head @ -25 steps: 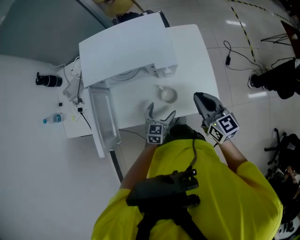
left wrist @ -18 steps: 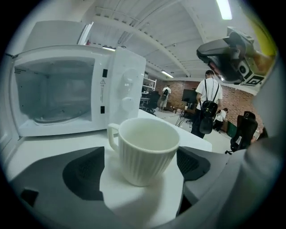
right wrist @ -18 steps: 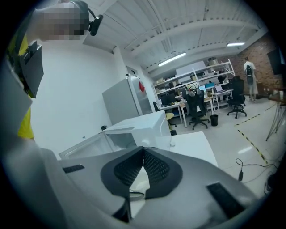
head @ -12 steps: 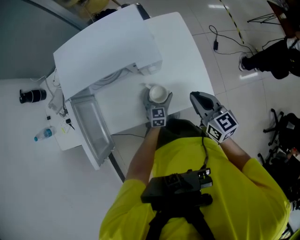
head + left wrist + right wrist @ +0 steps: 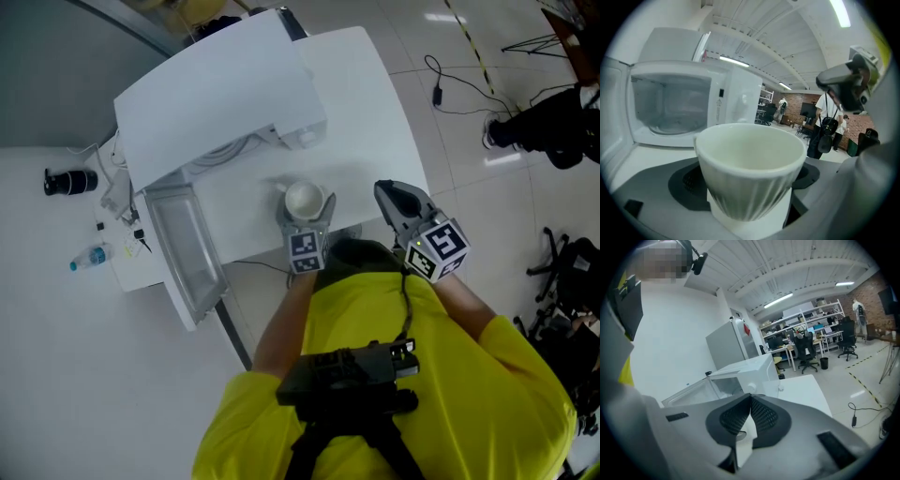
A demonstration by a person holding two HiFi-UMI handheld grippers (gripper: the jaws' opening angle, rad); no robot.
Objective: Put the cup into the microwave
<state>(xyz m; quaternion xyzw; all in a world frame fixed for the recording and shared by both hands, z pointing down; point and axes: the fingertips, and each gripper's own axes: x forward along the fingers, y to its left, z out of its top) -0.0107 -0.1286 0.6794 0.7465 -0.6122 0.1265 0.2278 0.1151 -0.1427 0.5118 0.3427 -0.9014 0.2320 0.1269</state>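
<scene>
Left tool (image 5: 306, 214) grips the white cup (image 5: 303, 197) — open microwave (image 5: 216, 94) just beyond.

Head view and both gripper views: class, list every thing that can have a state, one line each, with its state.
White microwave oven: door swung open, cavity empty.
White ribbed ceramic cup: upright, empty, gripped at its sides.
Left tongs: shut on the cup.
Right tongs: shut, holding nothing.
</scene>
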